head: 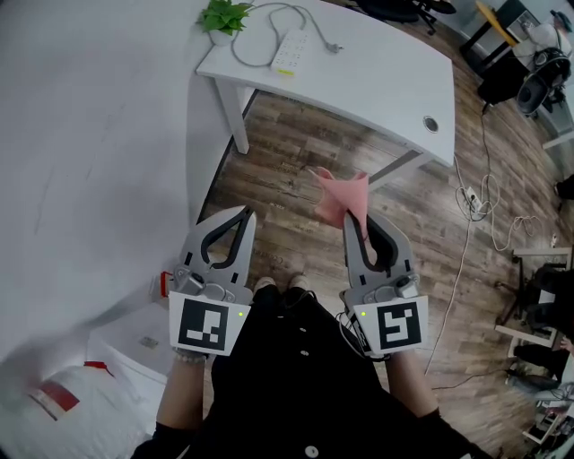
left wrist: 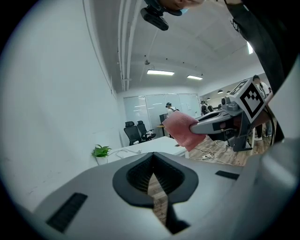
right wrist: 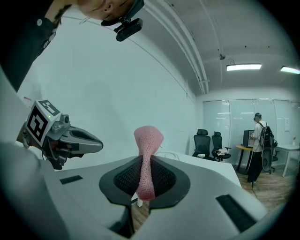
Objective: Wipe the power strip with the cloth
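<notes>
The white power strip lies on the white table far ahead, its grey cable looped beside it. My right gripper is shut on a pink cloth, which sticks up past the jaws in the right gripper view as the cloth in the right gripper. My left gripper is shut on nothing; the left gripper shows only floor past its tips. Both are held over the wooden floor, well short of the table. The cloth also shows in the left gripper view.
A small potted plant stands at the table's far left corner by the white wall. A cable hole marks the table's right end. Cables and a floor socket lie at right. Office chairs and a person are farther back.
</notes>
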The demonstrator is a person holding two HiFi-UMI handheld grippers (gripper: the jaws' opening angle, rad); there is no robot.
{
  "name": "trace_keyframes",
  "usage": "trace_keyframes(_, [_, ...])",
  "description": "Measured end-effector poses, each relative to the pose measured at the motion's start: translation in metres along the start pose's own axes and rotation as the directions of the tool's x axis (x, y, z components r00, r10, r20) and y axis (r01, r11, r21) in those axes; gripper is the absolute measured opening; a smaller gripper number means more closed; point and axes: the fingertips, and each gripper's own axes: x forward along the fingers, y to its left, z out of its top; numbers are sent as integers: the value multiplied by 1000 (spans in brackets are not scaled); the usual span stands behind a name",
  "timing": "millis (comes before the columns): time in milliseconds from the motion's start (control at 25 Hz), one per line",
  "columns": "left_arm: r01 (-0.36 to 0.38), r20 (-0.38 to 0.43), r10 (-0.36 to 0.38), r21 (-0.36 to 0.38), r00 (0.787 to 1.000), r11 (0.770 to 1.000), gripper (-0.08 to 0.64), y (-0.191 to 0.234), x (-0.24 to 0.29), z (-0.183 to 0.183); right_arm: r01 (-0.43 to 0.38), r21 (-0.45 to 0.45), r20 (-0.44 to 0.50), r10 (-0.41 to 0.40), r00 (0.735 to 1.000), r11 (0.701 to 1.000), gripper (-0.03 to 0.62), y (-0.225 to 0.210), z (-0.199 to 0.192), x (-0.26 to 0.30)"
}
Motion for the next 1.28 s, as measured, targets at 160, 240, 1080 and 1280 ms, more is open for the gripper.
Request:
trace_keyframes(160, [4,8,-4,0,1000,1000,12,0,0,2,14,9,1,-14,1000,1000,60,-2,0,-2])
trace_keyframes(240, [7,9,-7,1,1000,1000,12,1,0,3,24,9,3,-24,1000,1000,60,-4,2,-3])
trace_keyframes(1080, [82,80,-82,2,993,997,12,20,-18,2,172,13,56,-172,983,985,60,16,20,-9])
trace_keyframes(1280, [92,96,-94,16,991,996,12,21,-16,1,197,13,49,-197,979,980,60,15,16,-11])
